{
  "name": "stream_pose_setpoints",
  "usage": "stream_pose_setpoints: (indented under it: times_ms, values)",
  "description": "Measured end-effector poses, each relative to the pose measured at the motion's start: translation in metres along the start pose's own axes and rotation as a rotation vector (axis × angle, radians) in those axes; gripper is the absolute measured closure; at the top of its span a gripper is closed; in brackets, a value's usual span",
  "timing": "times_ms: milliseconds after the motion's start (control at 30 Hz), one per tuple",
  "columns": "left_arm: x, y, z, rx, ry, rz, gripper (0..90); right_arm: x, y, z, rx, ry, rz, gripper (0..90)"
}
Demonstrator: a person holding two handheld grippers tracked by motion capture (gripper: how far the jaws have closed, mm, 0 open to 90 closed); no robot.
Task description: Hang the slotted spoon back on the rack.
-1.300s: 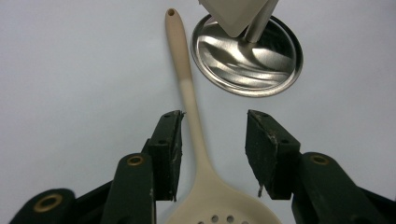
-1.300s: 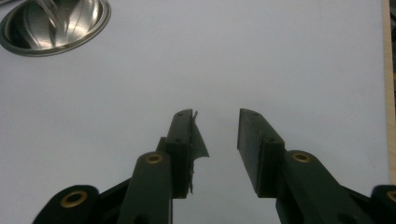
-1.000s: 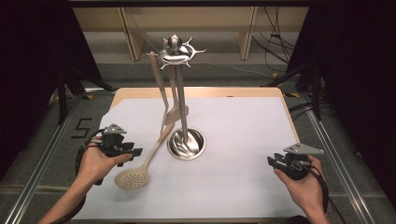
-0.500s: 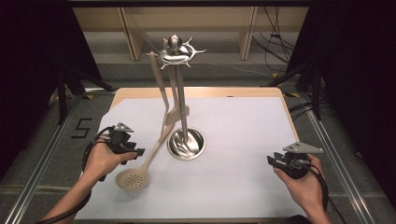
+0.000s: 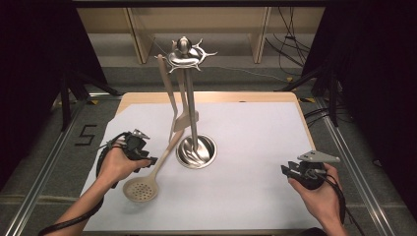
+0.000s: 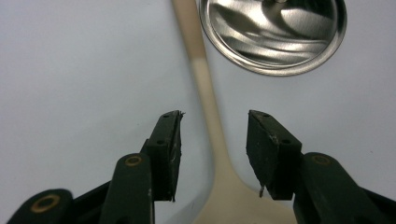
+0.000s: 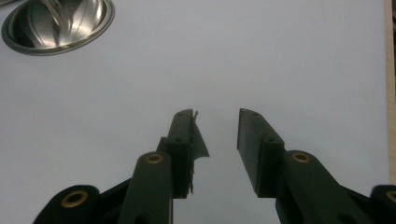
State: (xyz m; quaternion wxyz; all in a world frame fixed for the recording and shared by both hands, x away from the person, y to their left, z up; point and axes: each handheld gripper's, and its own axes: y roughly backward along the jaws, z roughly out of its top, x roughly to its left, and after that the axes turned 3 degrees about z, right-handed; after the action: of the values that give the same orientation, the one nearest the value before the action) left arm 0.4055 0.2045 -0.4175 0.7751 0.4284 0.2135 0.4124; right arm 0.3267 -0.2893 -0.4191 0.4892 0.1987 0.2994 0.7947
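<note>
- A worktop with a pale wooden edge, covered by a white sheet.
- Grey floor around it; a black "5" marked at 9 o'clock.
- Black curtains hang at 9 and 3 o'clock.
- Light wooden shelving and loose cables at 12 o'clock.

From my screen the sheet is evenly lit from above, almost washed out; the surroundings fall to black on both sides; the steel base throws bright streaky glare, sharper still in the left gripper view; shadows are soft and short; the near jaws look slightly soft in both gripper views; the high view is a little grainy.
</note>
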Motion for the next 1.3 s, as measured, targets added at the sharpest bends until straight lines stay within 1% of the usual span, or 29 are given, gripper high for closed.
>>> stream_pose_setpoints:
  times_ms: [33, 67, 100, 133, 167, 200, 233, 267, 300, 333, 367, 433, 467, 500, 533, 567, 633, 667, 867, 900, 1000, 1033, 1067, 1100, 1133, 1167, 1200, 1267, 1300]
  values:
    - [-0.002, -0.002, 0.0, 0.007, 0.004, 0.001, 55.3, 0.0, 0.0, 0.0, -0.006, 0.002, -0.001, 66.7]
    - [-0.003, -0.004, 0.001, 0.024, 0.003, 0.002, 55.9, -0.002, 0.0, 0.001, -0.006, 0.031, 0.001, 66.6]
    - [-0.004, -0.006, 0.001, 0.039, 0.003, 0.006, 56.3, 0.001, 0.0, 0.001, 0.003, -0.006, 0.009, 66.6]
    - [-0.003, -0.008, 0.002, 0.062, -0.013, -0.006, 56.6, 0.002, -0.001, 0.001, -0.012, -0.003, 0.011, 66.6]
    - [-0.004, -0.011, 0.002, 0.068, -0.007, 0.002, 56.9, 0.002, 0.0, 0.001, -0.006, -0.001, 0.01, 66.6]
    - [-0.004, -0.014, 0.002, 0.078, -0.029, 0.005, 57.1, 0.003, 0.002, 0.003, 0.015, -0.01, 0.008, 66.6]
    - [-0.003, -0.017, 0.003, 0.082, -0.026, 0.009, 57.3, 0.003, 0.002, 0.003, 0.019, 0.004, 0.001, 66.6]
    - [-0.004, -0.018, 0.003, 0.093, -0.017, 0.009, 57.4, 0.001, 0.0, 0.003, 0.004, 0.046, 0.009, 66.6]
    - [-0.004, -0.02, 0.003, 0.093, -0.007, 0.008, 57.4, 0.005, 0.001, 0.003, 0.027, -0.024, 0.02, 66.6]
    - [-0.004, -0.023, 0.004, 0.094, -0.002, 0.006, 57.4, 0.003, 0.001, 0.003, 0.017, 0.01, 0.009, 66.6]
    - [-0.004, -0.025, 0.005, 0.093, 0.005, 0.008, 57.3, 0.002, 0.0, 0.002, 0.018, 0.013, 0.009, 66.7]
    - [-0.001, -0.03, 0.008, 0.096, 0.0, 0.013, 57.1, 0.001, 0.0, 0.003, 0.012, 0.018, 0.01, 66.7]
    - [-0.001, -0.031, 0.008, 0.097, 0.014, 0.02, 57.0, 0.002, 0.0, 0.003, 0.021, 0.004, 0.007, 66.7]
    - [-0.001, -0.033, 0.009, 0.104, 0.015, 0.018, 57.0, 0.005, 0.001, 0.002, 0.032, -0.033, 0.015, 66.7]
    - [0.0, -0.035, 0.01, 0.101, 0.012, 0.018, 57.0, 0.003, 0.0, 0.002, 0.017, -0.002, 0.013, 66.7]
    - [0.0, -0.038, 0.01, 0.108, 0.022, 0.016, 57.0, 0.002, -0.001, 0.001, 0.015, 0.006, 0.012, 66.7]
    - [0.0, -0.041, 0.011, 0.116, 0.022, 0.015, 56.9, 0.0, -0.001, 0.001, 0.015, 0.022, 0.014, 66.7]
    - [-0.002, -0.043, 0.01, 0.122, 0.059, 0.015, 56.7, 0.001, 0.0, 0.002, 0.02, 0.002, 0.011, 66.7]
    - [-0.001, -0.05, 0.013, 0.144, 0.055, 0.025, 56.2, 0.002, 0.0, 0.002, 0.021, 0.0, 0.018, 66.7]
    - [-0.001, -0.051, 0.013, 0.143, 0.065, 0.026, 56.2, 0.002, 0.0, 0.002, 0.024, -0.005, 0.02, 66.7]
    - [-0.001, -0.054, 0.014, 0.159, 0.071, 0.025, 56.3, 0.002, 0.0, 0.002, 0.019, 0.005, 0.014, 66.7]
    - [0.0, -0.055, 0.014, 0.164, 0.062, 0.018, 56.4, 0.002, 0.0, 0.002, 0.019, 0.005, 0.014, 66.7]
    - [-0.001, -0.057, 0.014, 0.167, 0.069, 0.018, 56.4, 0.002, 0.0, 0.002, 0.019, 0.005, 0.014, 66.7]
    - [-0.003, -0.058, 0.014, 0.173, 0.096, 0.016, 56.5, 0.002, -0.001, 0.002, 0.024, -0.004, 0.025, 66.7]
    - [-0.002, -0.059, 0.015, 0.179, 0.086, 0.015, 56.6, 0.002, 0.0, 0.002, 0.022, -0.002, 0.02, 66.7]
    - [0.0, -0.06, 0.016, 0.18, 0.054, 0.019, 56.7, 0.002, 0.0, 0.002, 0.023, -0.004, 0.02, 66.7]
    - [0.0, -0.061, 0.015, 0.178, 0.067, 0.01, 56.7, 0.002, 0.0, 0.002, 0.024, -0.005, 0.02, 66.7]
    - [0.002, -0.063, 0.016, 0.191, 0.045, 0.011, 57.0, 0.002, 0.0, 0.002, 0.026, -0.009, 0.023, 66.7]
    - [0.001, -0.065, 0.016, 0.186, 0.05, 0.022, 57.1, 0.002, 0.0, 0.002, 0.027, -0.01, 0.024, 66.7]
